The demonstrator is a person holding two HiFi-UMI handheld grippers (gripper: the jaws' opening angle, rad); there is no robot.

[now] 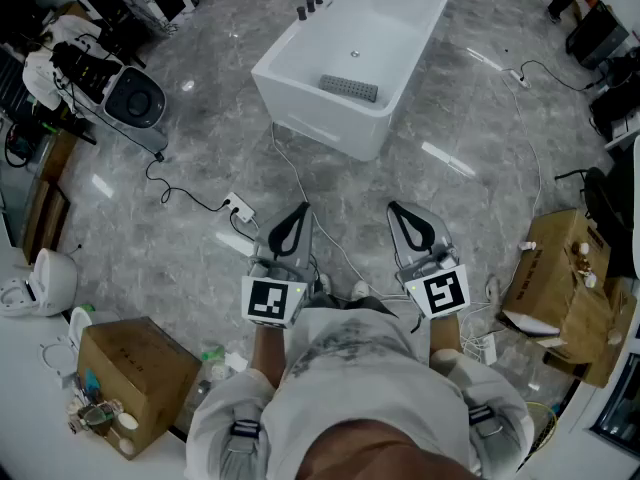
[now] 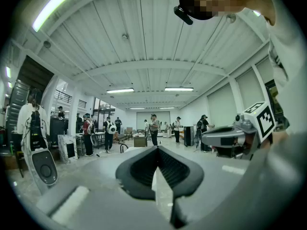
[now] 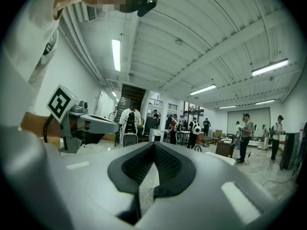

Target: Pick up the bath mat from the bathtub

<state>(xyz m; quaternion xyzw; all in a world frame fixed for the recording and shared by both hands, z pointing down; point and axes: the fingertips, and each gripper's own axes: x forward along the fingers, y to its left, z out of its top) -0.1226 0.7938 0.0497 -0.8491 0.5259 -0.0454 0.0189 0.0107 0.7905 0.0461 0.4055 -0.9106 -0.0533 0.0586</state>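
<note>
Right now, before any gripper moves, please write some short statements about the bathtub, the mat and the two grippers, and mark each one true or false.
1. The bath mat lies inside the bathtub. True.
2. The left gripper holds the mat. False: its jaws are together on nothing, and it is level in front of the person, well short of the tub.
3. The right gripper has its jaws together with nothing between them. True.
4. The taps stand at the end of the tub nearest the person. False: they stand at the far end, and the mat lies toward the near end.
</note>
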